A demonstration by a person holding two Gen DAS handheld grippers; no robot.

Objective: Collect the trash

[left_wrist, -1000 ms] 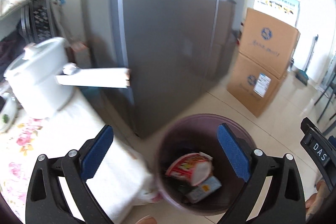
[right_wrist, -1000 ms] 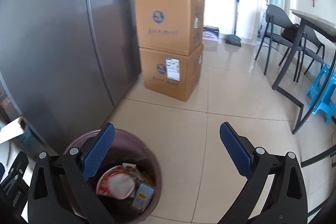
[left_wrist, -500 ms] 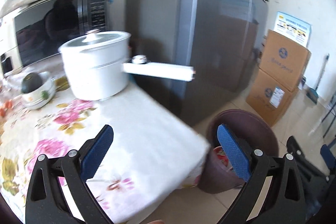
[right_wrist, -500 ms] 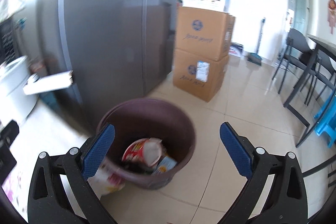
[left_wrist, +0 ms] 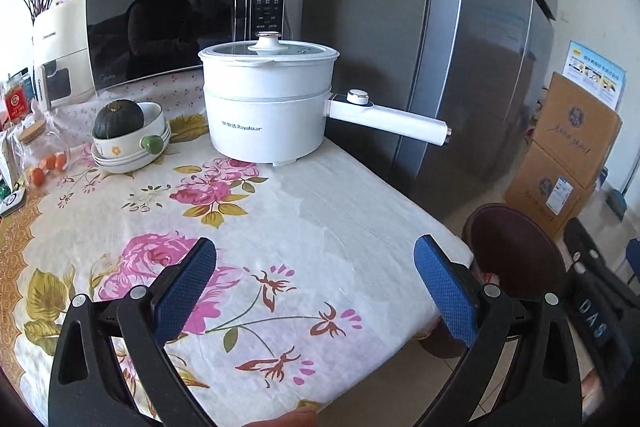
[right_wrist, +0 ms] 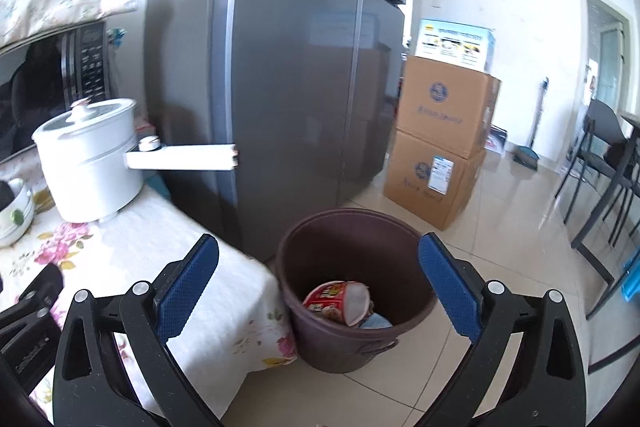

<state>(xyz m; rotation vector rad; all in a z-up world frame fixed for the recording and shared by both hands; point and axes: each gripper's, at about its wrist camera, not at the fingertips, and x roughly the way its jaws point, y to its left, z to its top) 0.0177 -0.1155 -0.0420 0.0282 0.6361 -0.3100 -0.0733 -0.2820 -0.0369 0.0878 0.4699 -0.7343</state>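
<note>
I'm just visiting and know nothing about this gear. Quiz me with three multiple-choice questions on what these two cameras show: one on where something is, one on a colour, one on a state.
1. Where does the trash bin stand?
A. On the table
B. On the floor beside the table corner
C. On top of the cardboard boxes

2. What colour is the electric pot?
A. White
B. Red
C. Black

3. How is the right gripper?
A. Shut on a cup
B. Shut on nothing
C. Open, holding nothing

Answers: 1 B, the bin sits on the tiles against the tablecloth edge. 2 A, body and handle are white. 3 C, its blue pads stand wide apart with nothing between them.
</note>
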